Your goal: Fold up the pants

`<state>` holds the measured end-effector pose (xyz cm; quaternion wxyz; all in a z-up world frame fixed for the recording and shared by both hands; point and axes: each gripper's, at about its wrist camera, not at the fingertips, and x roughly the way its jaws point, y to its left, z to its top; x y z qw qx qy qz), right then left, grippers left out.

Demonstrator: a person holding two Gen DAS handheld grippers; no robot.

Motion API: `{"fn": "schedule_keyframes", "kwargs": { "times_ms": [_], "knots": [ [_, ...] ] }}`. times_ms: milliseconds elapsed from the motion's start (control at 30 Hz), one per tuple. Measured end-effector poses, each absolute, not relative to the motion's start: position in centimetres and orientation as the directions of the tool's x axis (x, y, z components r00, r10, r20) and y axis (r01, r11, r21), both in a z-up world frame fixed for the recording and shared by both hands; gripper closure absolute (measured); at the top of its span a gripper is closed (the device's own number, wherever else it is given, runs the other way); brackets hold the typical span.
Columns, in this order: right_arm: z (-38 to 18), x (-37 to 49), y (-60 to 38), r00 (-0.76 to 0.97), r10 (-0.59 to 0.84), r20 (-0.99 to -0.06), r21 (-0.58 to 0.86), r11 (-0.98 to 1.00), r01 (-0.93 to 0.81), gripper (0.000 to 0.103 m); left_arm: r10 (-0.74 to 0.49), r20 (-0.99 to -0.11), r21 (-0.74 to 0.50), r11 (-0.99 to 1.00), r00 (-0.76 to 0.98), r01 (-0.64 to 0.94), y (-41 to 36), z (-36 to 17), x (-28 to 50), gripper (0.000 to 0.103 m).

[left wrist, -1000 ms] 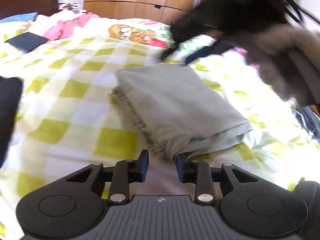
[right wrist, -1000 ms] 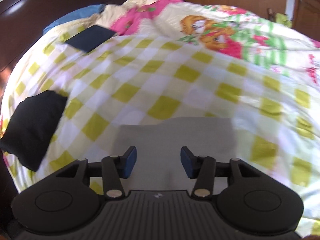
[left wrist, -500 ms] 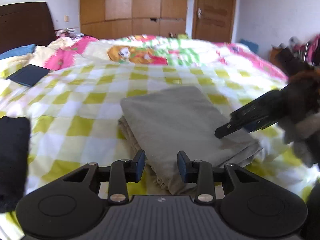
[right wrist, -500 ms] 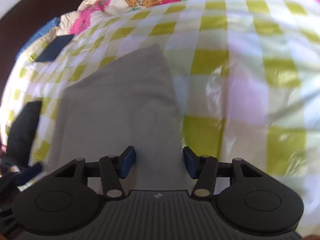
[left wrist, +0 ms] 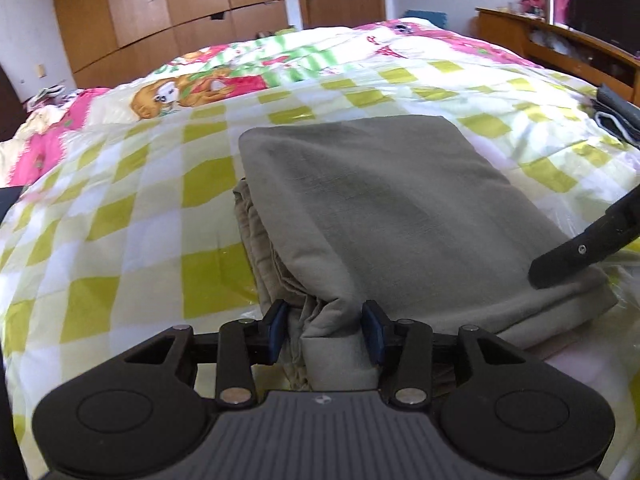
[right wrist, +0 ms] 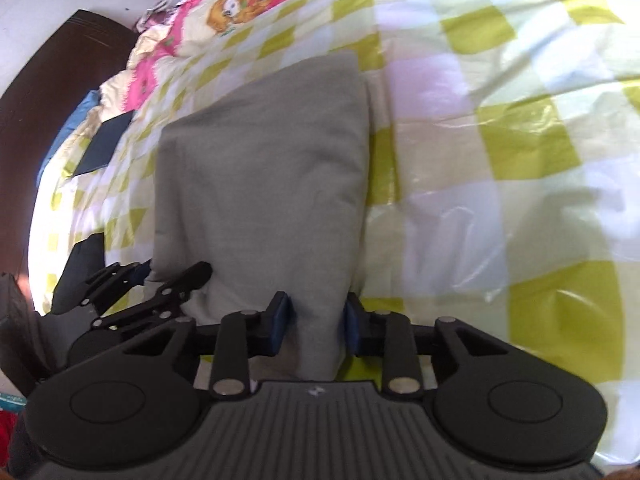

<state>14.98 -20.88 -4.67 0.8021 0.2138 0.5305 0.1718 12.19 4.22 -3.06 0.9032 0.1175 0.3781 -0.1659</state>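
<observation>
**Both grippers at the near edge of the folded pants**

Nearest us, our left gripper (left wrist: 325, 334) has just been opening, its jaws released around the near left corner of the grey pants (left wrist: 380, 208). Our right gripper (right wrist: 314, 326) has just been closing and now grasps the near right corner. The pants lie mid-bed on the checked quilt (left wrist: 120, 208), already a compact rectangle. We judge the folding nearly done; perhaps one final fold or some tidying remains.
</observation>
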Motion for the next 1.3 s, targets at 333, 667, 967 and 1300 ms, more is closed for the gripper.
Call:
{"fn": "schedule_keyframes", "kwargs": {
  "times_ms": [333, 667, 967, 1300],
  "knots": [
    [-0.9, 17.6, -21.5, 0.575, 0.405, -0.711, 0.389, 0.908, -0.157, 0.056, -0.08, -0.722, 0.241, 0.902, 0.687, 0.358, 7.6, 0.9, 6.7, 0.041],
    [-4.1, 24.4, -17.7, 0.634, 0.367, -0.681, 0.301, 0.929, -0.214, 0.058, -0.108, -0.614, 0.256, 0.91, 0.782, 0.326, 1.0, -0.3, 18.9, 0.04],
    [-3.8, 24.6, -18.8, 0.62, 0.402, -0.674, 0.347, 0.913, -0.216, 0.057, -0.101, -0.662, 0.133, 0.96, 0.743, 0.248, 4.3, -2.3, 20.5, 0.02],
    [-2.8, 25.7, -17.4, 0.571, 0.382, -0.726, 0.356, 0.92, -0.163, 0.059, 0.068, -0.682, 0.248, 0.958, 0.728, 0.143, 4.2, -2.1, 20.2, 0.014]
  ]
}}
